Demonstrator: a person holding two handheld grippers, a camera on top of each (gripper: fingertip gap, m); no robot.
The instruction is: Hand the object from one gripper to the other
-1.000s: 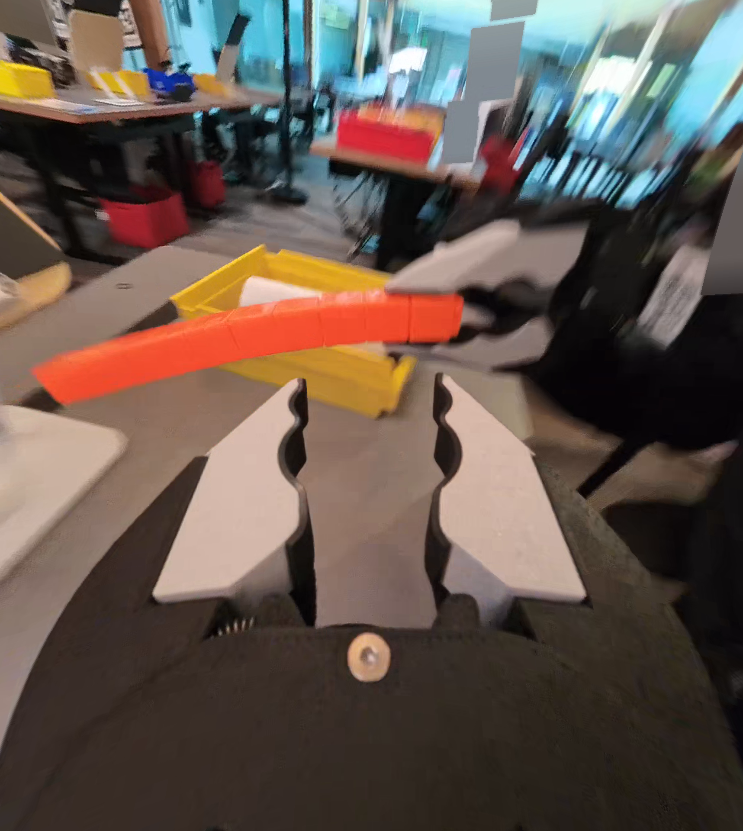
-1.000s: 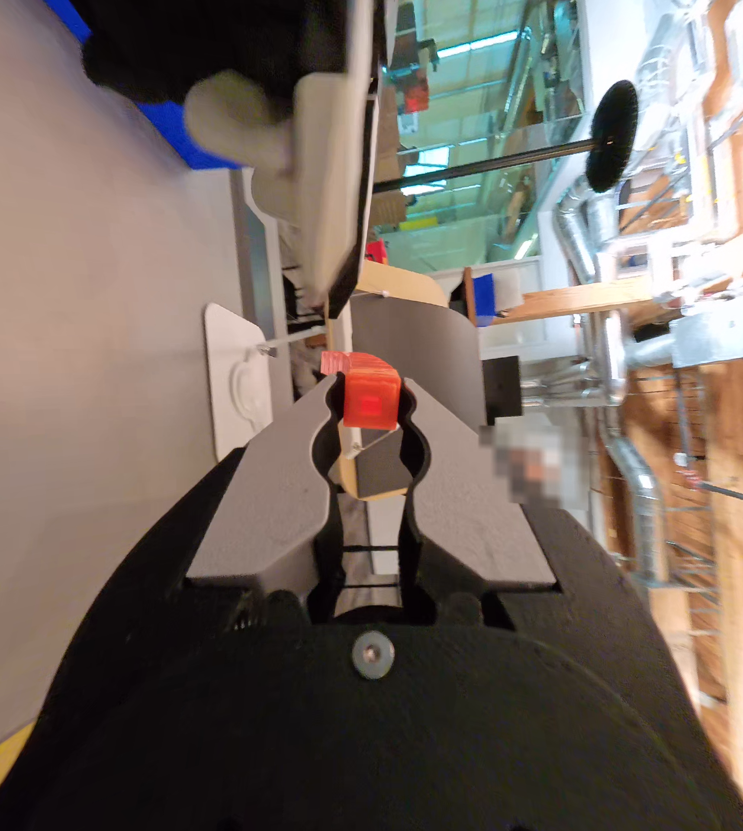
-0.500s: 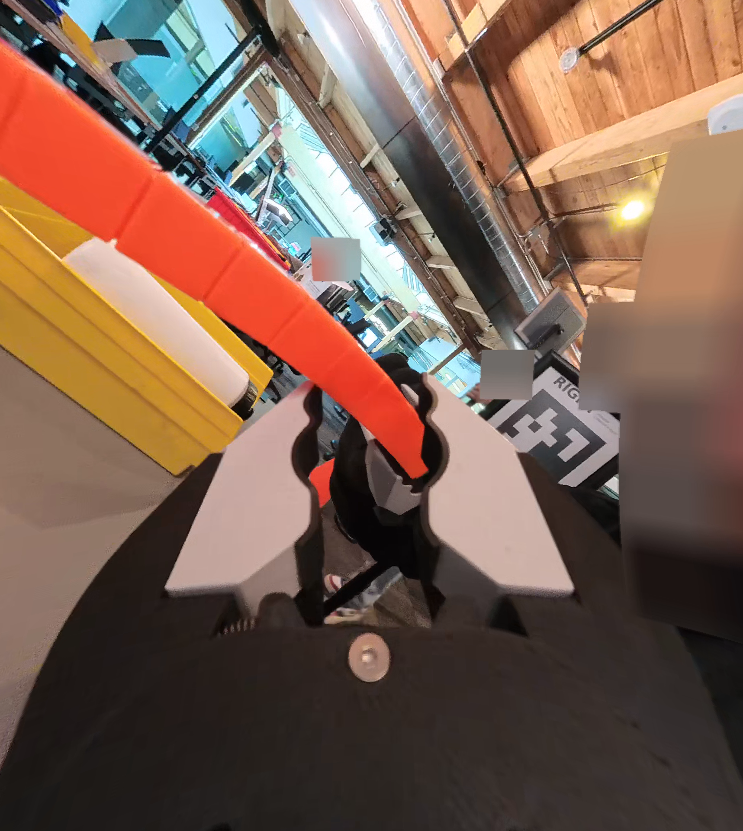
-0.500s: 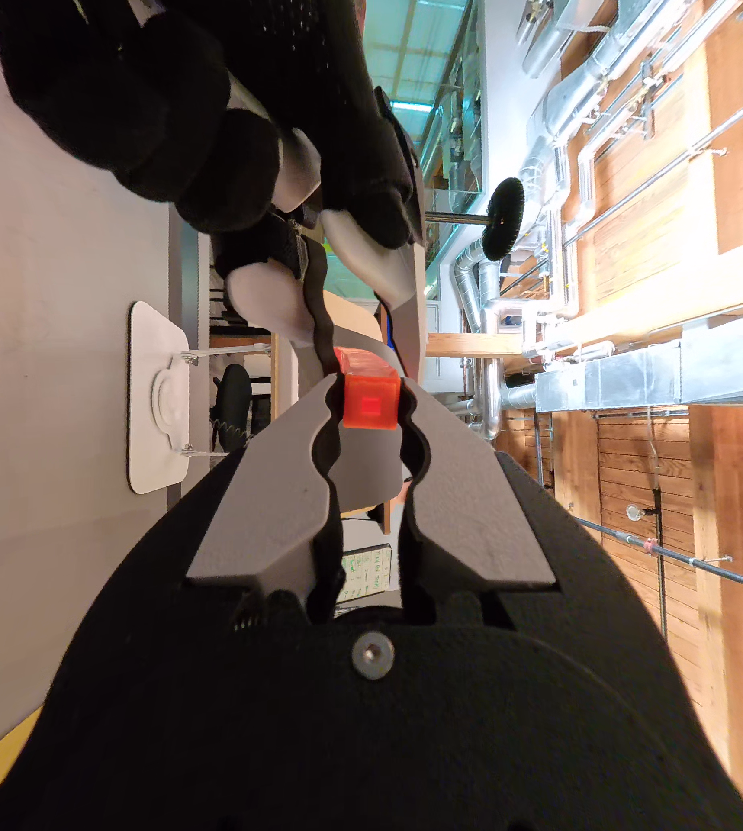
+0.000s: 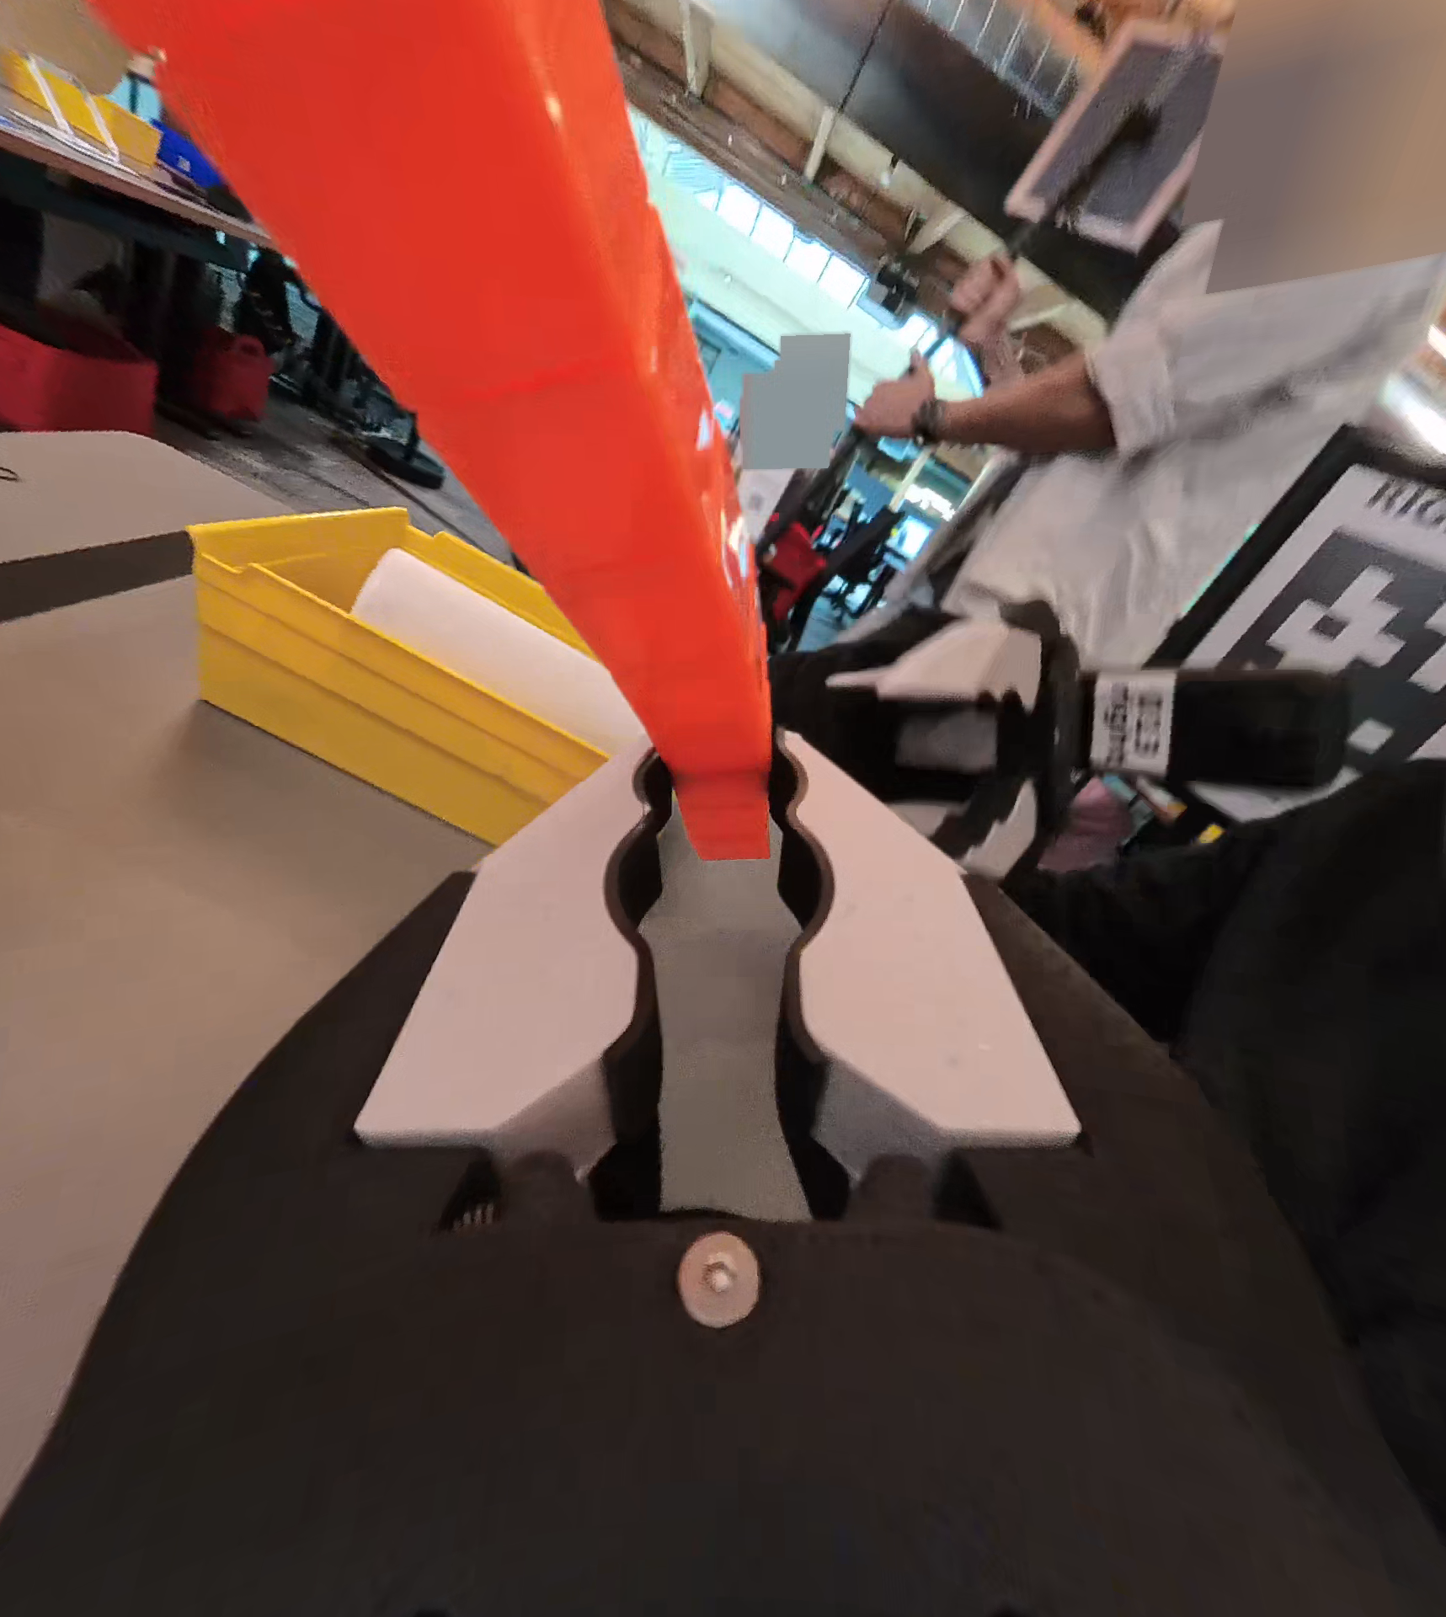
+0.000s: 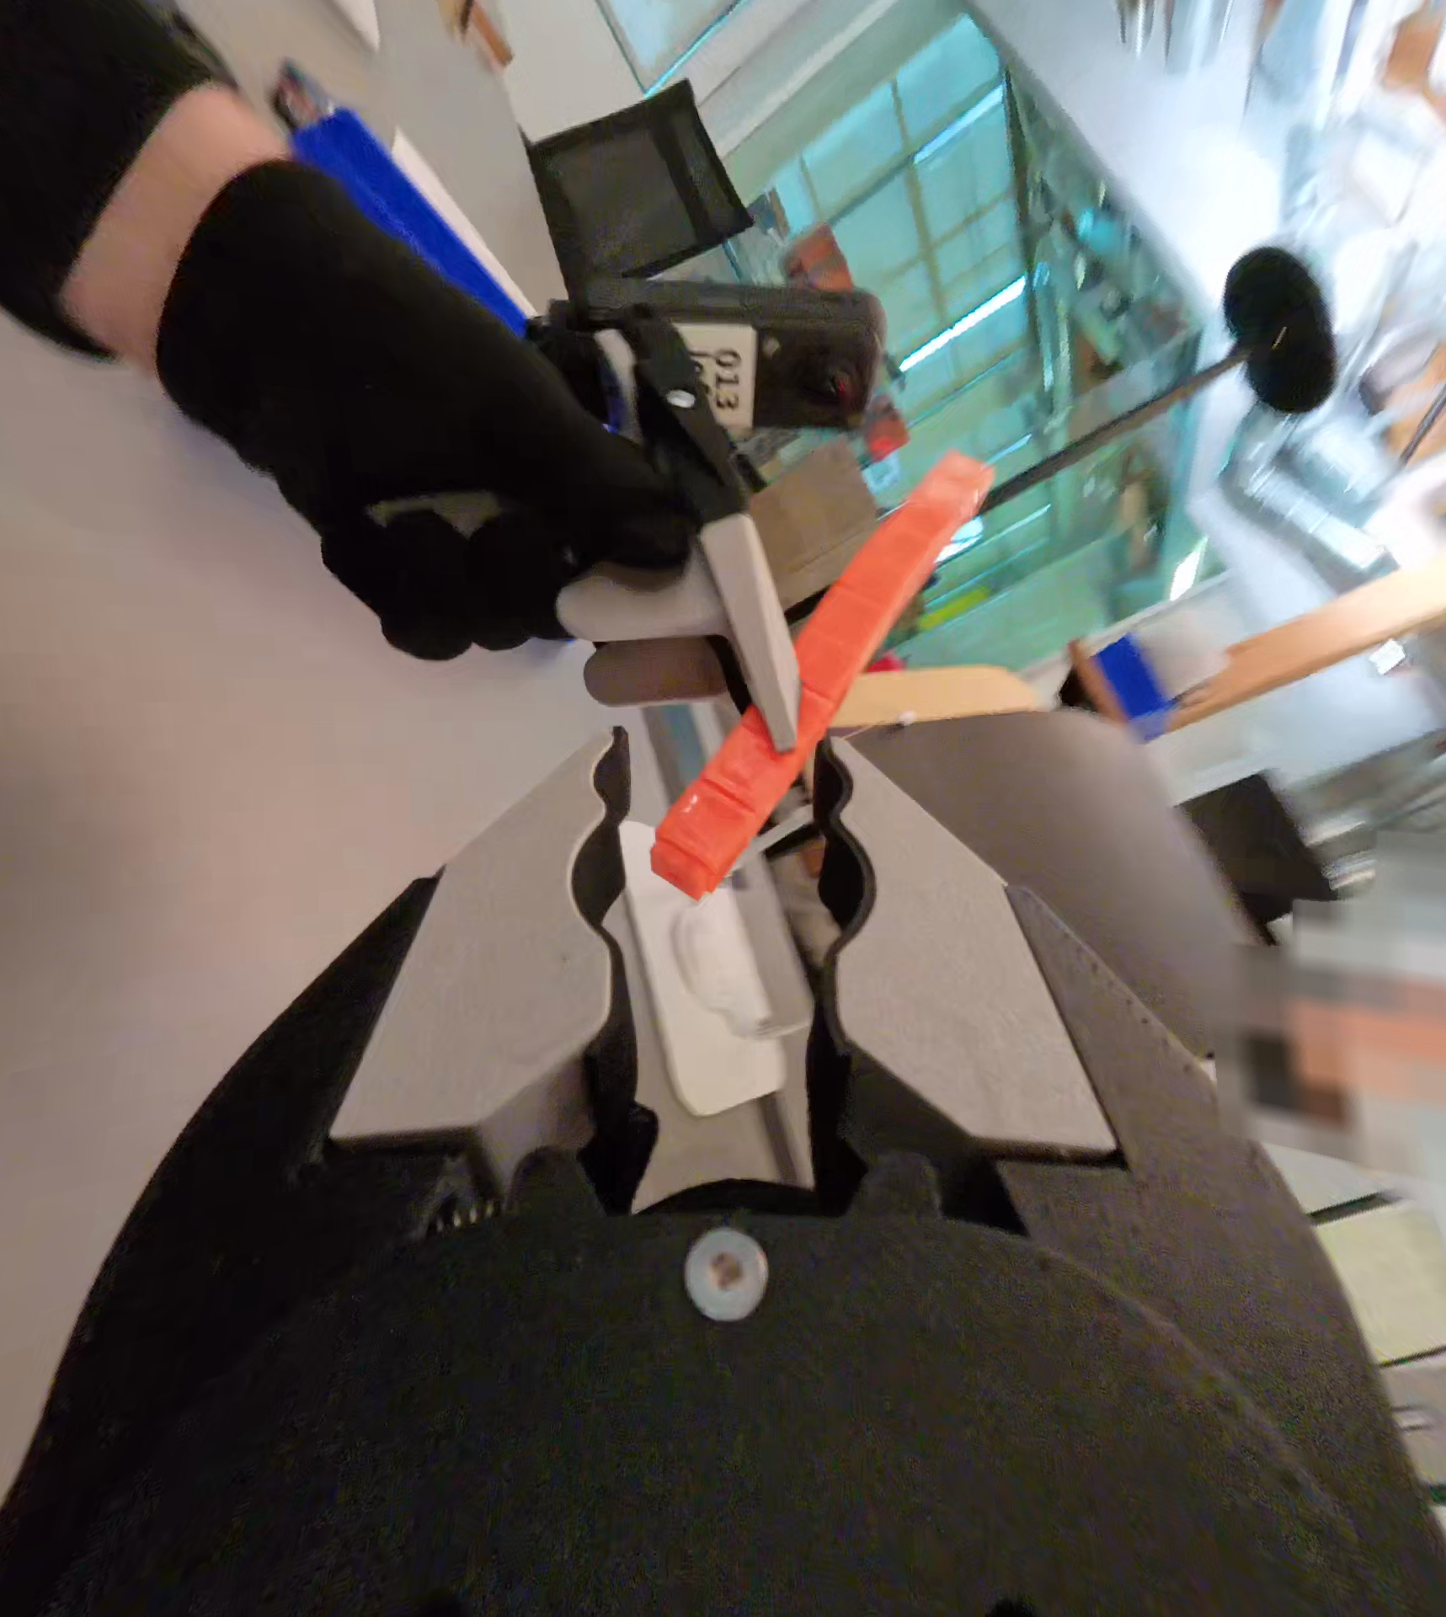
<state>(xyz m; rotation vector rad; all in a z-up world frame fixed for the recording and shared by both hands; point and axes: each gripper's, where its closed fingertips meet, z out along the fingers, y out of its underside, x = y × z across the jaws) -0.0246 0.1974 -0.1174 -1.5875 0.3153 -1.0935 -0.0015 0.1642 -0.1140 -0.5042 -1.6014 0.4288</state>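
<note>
Two grippers are in play, and only my left gripper (image 5: 715,787) has the orange segmented bar (image 5: 527,350): its jaws are clamped on the bar's lower end, so the long piece sticks up and away in the air above the table (image 5: 89,875). My right gripper (image 6: 719,787) has its jaws apart with nothing between them; in its view the bar (image 6: 824,665) sits just ahead, pinched by the other gripper in a black-gloved hand (image 6: 387,455). I judge that free stretch of bar was left exposed for a clean take. Half a second ago the right one was gripping the end and the left was only closing around it. Behind sits a yellow bin (image 5: 334,647) holding a white roll (image 5: 474,639).
</note>
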